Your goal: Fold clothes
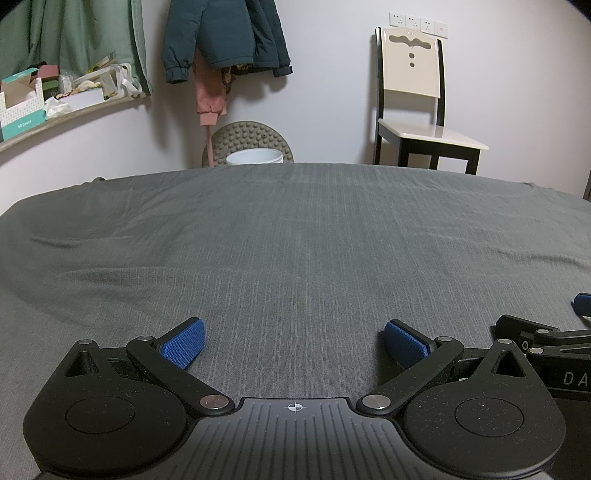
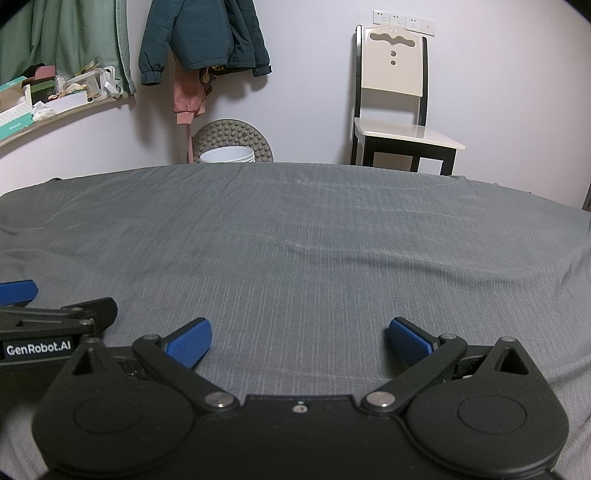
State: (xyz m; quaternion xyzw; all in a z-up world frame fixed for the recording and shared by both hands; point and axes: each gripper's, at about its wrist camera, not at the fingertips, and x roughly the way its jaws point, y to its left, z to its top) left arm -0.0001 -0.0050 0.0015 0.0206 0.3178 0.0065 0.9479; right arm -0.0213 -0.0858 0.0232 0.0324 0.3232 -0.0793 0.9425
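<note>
Grey sheet (image 1: 295, 240) everywhere, spreading flat over the bed and filling most of both views. No garment showing on it anywhere, so the clothes to fold must be sitting out of frame, or not brought in yet; can't tell which.

Closest in, left gripper (image 1: 293, 343) hovering low over the sheet with blue pads (image 1: 184, 343) splayed wide apart, gripping nothing. Right gripper (image 2: 299, 343) doing the same right beside it, pads (image 2: 410, 341) spread wide, nothing between them. Sitting side by side, nearly touching, each peeking into the other's view at the edge. Guessing that's a ready pose: both pointing forward, parked at the near edge, waiting for something to grab.

Further out, just a few soft wrinkles in the sheet, nothing lying on it.

Past the far edge: white bucket (image 1: 255, 157) poking up, with a bumpy round mat (image 1: 251, 136) leaning behind it against the wall. Cream chair (image 1: 417, 107) standing over to the right. Dark teal jacket (image 1: 225, 33) hanging on the wall over something pink (image 1: 210, 96), probably just parked there, not looking like part of the job. Cluttered shelf (image 1: 66, 110) off to the left, green curtain (image 1: 66, 33) above it.

Basically at the very start, nothing folded.
</note>
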